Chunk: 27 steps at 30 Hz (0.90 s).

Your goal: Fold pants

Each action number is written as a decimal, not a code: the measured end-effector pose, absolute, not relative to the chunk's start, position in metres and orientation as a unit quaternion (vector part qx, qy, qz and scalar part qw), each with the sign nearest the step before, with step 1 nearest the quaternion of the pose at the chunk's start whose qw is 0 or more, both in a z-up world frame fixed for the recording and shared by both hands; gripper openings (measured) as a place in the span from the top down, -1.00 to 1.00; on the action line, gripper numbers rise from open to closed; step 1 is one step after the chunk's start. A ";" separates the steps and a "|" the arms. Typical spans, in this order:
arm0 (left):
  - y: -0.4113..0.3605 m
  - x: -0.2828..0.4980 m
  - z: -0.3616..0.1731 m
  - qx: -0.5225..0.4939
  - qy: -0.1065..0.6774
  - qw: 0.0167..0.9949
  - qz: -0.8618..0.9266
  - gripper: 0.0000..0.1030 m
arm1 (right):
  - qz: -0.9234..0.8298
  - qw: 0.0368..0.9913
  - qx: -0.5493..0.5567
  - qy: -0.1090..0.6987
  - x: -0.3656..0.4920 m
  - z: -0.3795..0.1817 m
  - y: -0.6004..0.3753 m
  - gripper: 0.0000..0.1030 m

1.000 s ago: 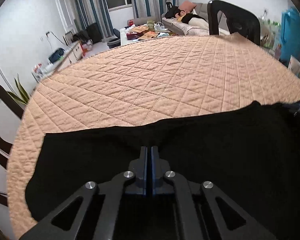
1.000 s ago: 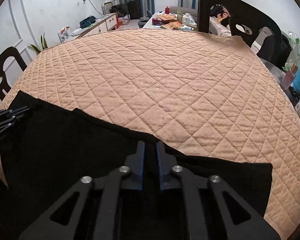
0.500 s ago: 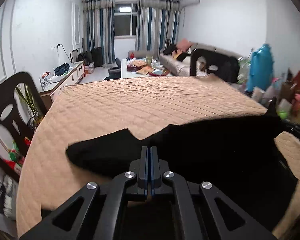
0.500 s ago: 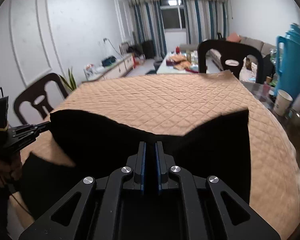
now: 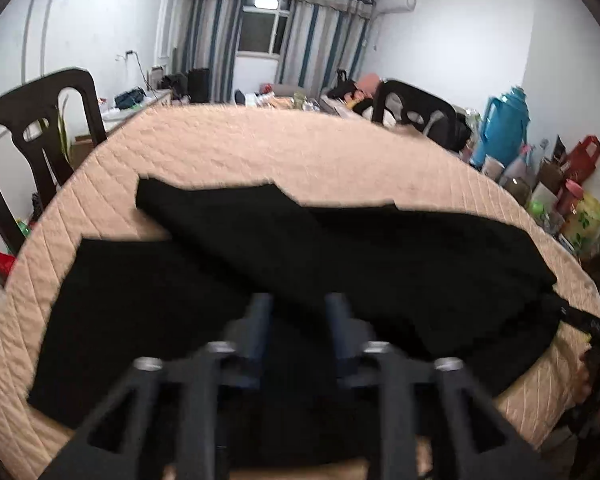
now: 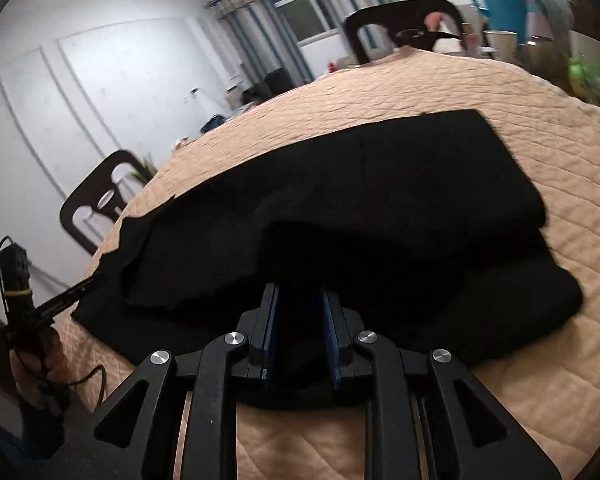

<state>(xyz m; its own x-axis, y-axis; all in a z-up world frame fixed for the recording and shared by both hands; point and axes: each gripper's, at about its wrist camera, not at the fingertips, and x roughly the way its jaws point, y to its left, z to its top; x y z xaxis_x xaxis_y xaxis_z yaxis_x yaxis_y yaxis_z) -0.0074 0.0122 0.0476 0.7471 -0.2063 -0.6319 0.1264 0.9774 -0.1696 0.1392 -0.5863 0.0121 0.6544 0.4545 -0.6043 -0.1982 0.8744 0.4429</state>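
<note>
The left gripper (image 5: pixel 300 308) hangs just over the near edge of the black pants (image 5: pixel 340 248), its jaws opening and spread apart; black cloth lies beneath the gap, and the fingers do not appear to press on it. The right gripper (image 6: pixel 300 300) is likewise opening, with a bunched ridge of the pants (image 6: pixel 360 200) rising between its blue-lined fingers (image 6: pixel 270 320); whether the pads touch that fabric is hard to tell.

The pants lie doubled over on the quilted peach cover (image 5: pixel 260 148), one layer draped slantwise across the other, near the cover's front edge. The cloth looks soft, limp and light: it should sag and crease, so take hold at a hem or corner of the top layer, pinching both plies.

Black on black hides the seams and layer edges, and the left view is blurred. At the pants' left end in the right view, a hand (image 6: pixel 40 360) holds the other gripper, mostly cut off.
</note>
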 end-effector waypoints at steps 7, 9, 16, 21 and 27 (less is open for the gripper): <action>-0.019 0.055 0.049 -0.009 0.356 0.932 -0.063 -0.14 | 0.141 0.889 0.241 0.364 0.142 0.010 -0.605 0.08; -0.027 0.078 0.041 0.002 0.374 0.927 -0.043 -0.14 | 0.135 0.888 0.248 0.362 0.139 0.009 -0.607 0.08; -0.030 0.117 0.015 0.012 0.421 0.907 -0.009 -0.15 | 0.104 0.885 0.294 0.346 0.133 0.007 -0.633 0.08; -0.027 0.125 0.014 0.023 0.429 0.903 0.004 -0.06 | 0.082 0.887 0.303 0.339 0.127 0.004 -0.640 0.08; -0.010 0.110 0.026 -0.004 0.408 0.913 0.014 0.87 | 0.082 0.888 0.301 0.338 0.127 0.004 -0.637 0.08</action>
<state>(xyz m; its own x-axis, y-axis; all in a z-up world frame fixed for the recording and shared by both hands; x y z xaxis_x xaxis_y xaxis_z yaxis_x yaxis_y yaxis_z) 0.1104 -0.0096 0.0257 0.6661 0.0228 -0.7455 -0.0291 0.9996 0.0045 0.1270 -0.6371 0.0045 0.7583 0.3496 -0.5502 0.0567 0.8054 0.5900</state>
